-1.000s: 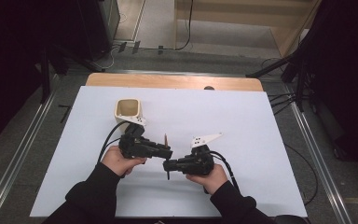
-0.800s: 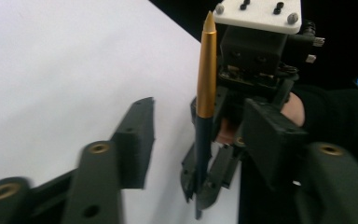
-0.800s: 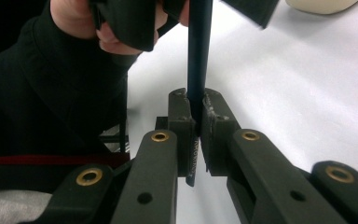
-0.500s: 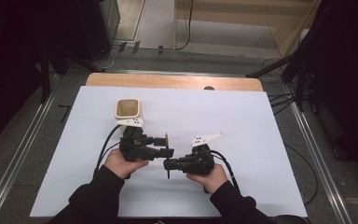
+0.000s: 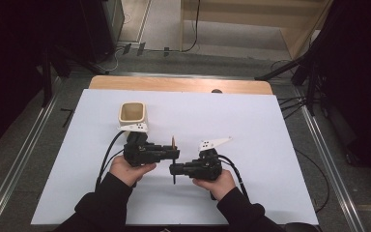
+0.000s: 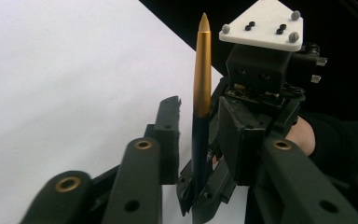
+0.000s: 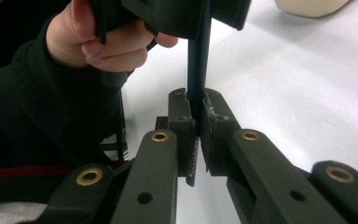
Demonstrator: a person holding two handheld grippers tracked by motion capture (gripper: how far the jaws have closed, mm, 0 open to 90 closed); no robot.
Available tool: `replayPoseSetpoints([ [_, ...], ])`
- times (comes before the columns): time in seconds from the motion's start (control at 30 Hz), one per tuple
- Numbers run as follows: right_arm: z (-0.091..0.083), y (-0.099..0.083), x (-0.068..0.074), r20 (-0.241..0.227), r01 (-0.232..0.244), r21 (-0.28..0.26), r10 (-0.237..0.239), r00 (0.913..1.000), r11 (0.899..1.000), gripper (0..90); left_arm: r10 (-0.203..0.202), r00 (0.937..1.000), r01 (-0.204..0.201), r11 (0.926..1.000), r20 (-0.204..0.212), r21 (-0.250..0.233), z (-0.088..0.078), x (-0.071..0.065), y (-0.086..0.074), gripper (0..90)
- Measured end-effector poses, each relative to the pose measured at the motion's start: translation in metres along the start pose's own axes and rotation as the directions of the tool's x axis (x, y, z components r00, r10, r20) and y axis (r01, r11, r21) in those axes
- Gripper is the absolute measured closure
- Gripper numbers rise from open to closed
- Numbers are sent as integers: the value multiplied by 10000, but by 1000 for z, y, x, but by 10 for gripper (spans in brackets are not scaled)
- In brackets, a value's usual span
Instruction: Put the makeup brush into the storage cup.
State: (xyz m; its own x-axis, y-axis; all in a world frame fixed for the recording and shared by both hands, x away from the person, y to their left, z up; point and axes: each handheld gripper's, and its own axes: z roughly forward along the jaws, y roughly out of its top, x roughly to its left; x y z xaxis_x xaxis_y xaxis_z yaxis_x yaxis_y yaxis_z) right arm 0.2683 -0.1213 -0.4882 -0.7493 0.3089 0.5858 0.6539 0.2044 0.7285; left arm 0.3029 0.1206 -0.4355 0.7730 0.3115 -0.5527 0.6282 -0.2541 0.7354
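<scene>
A pen (image 5: 173, 145) with a dark blue barrel and a gold cap (image 6: 202, 70) stands nearly upright over the white table. My right gripper (image 7: 196, 109) is shut on its lower barrel (image 7: 196, 60), the pads pressing from both sides. My left gripper (image 6: 198, 123) faces it from the left in the high view (image 5: 173, 153). Its jaws have just been closing around the pen higher up. A thin gap shows on each side of the barrel, so they stand open around it.
A cream square cup (image 5: 133, 113) stands upright on the white table sheet (image 5: 251, 121), just beyond the left hand. Cables trail from both grippers toward the near edge. A wooden strip (image 5: 178, 84) runs along the table's far edge.
The left gripper's jaws spread wider half a second ago and have since drawn in around the pen. Both hands and the pen stayed in place.
</scene>
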Motion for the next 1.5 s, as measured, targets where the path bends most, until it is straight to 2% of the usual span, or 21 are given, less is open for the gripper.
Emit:
replayPoseSetpoints([
  [0.23, 1, 0, 0, -18, -122, -54, 122, 9999, 9999, 846, 40, 10000, -41, 10000, -82, -19, 2, -1, -1, 824],
  [0.63, 1, 0, -1, 87, -64, 6, 64, 9999, 10000, 831, -354, 9994, 354, 9993, 35, 113, 2, 3, 0, 837],
  [0.8, 0, 1, -1, 504, 95, -107, -89, 9987, 9999, 635, -325, 9995, 326, 9991, -53, 277, 0, 4, 2, 838],
  [0.83, -1, 2, -1, 683, 171, -131, -162, 9975, 9998, 610, -355, 9994, 356, 9991, -56, 250, -1, 4, 2, 838],
  [0.93, -4, 3, 0, 797, 372, -126, -361, 9962, 9992, 539, -413, 9990, 418, 9986, -142, 333, -4, 7, 3, 838],
  [1.0, -5, 4, 0, 968, 580, -3, -577, 9936, 9983, 477, -374, 9990, 382, 9986, -234, 364, -6, 8, 4, 838],
  [1.17, -7, 3, 1, 1343, 1100, 359, -1139, 9844, 9933, 422, -421, 9984, 438, 9981, -381, 445, -11, 11, 6, 838],
  [1.3, -9, 4, 1, 1399, 1182, 387, -1225, 9826, 9922, 385, -435, 9979, 461, 9974, -477, 546, -14, 13, 6, 838],
  [1.4, -10, 3, 2, 1750, 1467, 487, -1531, 9726, 9880, 357, -397, 9977, 429, 9973, -543, 603, -15, 13, 6, 838],
  [1.5, -11, 3, 3, 2179, 1844, 560, -1923, 9568, 9813, 324, -368, 9978, 406, 9968, -552, 693, -15, 13, 6, 837],
])
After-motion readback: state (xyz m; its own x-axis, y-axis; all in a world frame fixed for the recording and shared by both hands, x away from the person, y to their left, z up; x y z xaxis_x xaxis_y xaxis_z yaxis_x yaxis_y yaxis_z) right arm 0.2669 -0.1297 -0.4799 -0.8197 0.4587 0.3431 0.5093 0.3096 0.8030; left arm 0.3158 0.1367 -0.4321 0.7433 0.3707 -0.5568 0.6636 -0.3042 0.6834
